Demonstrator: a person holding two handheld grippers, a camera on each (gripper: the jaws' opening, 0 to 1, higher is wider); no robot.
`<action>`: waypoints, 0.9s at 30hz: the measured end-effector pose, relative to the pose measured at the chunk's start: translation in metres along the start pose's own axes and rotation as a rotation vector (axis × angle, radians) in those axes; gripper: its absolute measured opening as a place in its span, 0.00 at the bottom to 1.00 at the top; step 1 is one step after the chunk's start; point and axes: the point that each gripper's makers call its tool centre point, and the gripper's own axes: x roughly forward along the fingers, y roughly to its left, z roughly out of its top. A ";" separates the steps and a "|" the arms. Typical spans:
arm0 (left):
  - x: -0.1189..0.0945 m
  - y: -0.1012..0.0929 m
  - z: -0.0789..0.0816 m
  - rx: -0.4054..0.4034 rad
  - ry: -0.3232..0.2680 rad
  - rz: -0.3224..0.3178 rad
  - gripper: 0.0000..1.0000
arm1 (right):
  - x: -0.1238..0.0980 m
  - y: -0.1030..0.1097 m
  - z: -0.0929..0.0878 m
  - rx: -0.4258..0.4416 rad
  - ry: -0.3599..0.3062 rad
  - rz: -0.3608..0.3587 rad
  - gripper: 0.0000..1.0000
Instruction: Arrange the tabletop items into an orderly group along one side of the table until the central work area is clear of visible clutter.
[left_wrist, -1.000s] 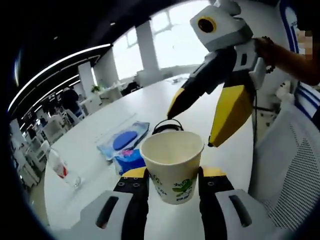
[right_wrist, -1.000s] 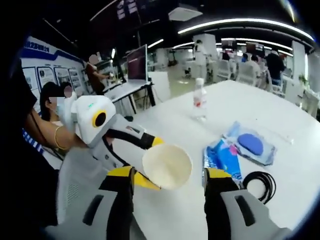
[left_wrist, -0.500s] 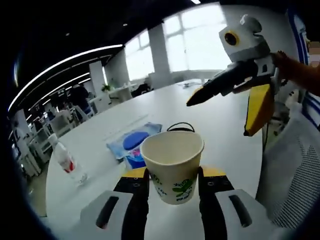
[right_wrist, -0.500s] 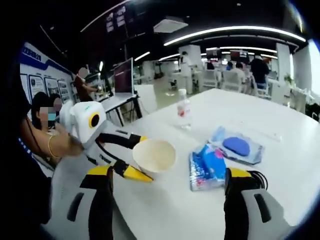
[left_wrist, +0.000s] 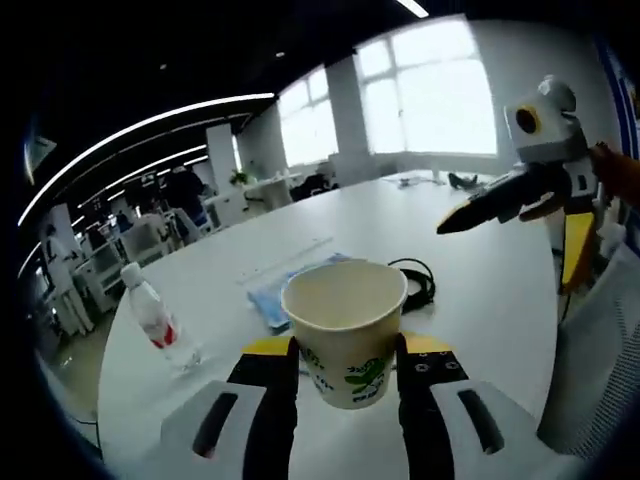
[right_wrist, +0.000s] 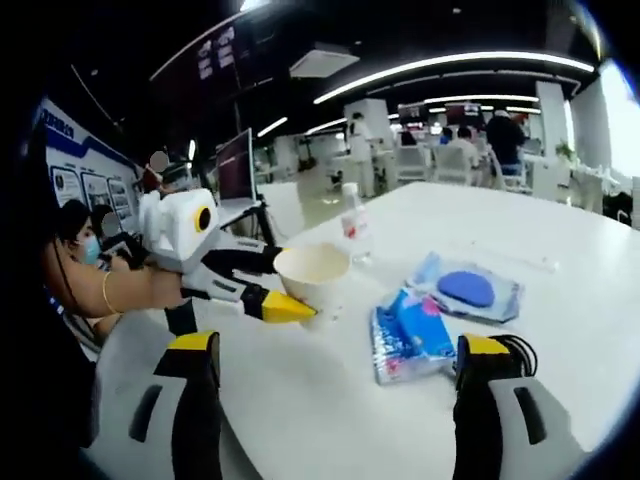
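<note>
A white paper cup (left_wrist: 346, 328) with a green print sits between the jaws of my left gripper (left_wrist: 345, 346), which is shut on it. From the right gripper view the same cup (right_wrist: 312, 268) hangs over the near part of the white table (right_wrist: 330, 410), held by the left gripper (right_wrist: 295, 287). My right gripper (right_wrist: 338, 350) stands wide open with nothing between its jaws. In the left gripper view the right gripper (left_wrist: 503, 258) hovers open at the right, apart from the cup.
On the table lie a blue tissue pack (right_wrist: 408, 330), a blue mouse in a clear bag (right_wrist: 470, 290), a coiled black cable (left_wrist: 415, 280) and an upright water bottle (left_wrist: 150, 315). A mesh chair back (left_wrist: 600, 360) and people are close by.
My right gripper has opened wider and drawn back from the cup. The left gripper still holds the cup, and both views have swung, so the table items sit differently in frame.
</note>
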 end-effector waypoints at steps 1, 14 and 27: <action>0.002 0.004 0.000 -0.002 -0.001 0.008 0.38 | 0.001 0.000 0.002 -0.001 -0.014 0.000 0.99; 0.026 0.060 0.008 -0.008 -0.042 0.137 0.38 | 0.016 -0.023 0.007 -0.021 -0.044 -0.036 0.97; 0.061 0.104 0.000 -0.024 -0.055 0.215 0.38 | 0.042 -0.047 -0.013 0.049 -0.005 -0.064 0.91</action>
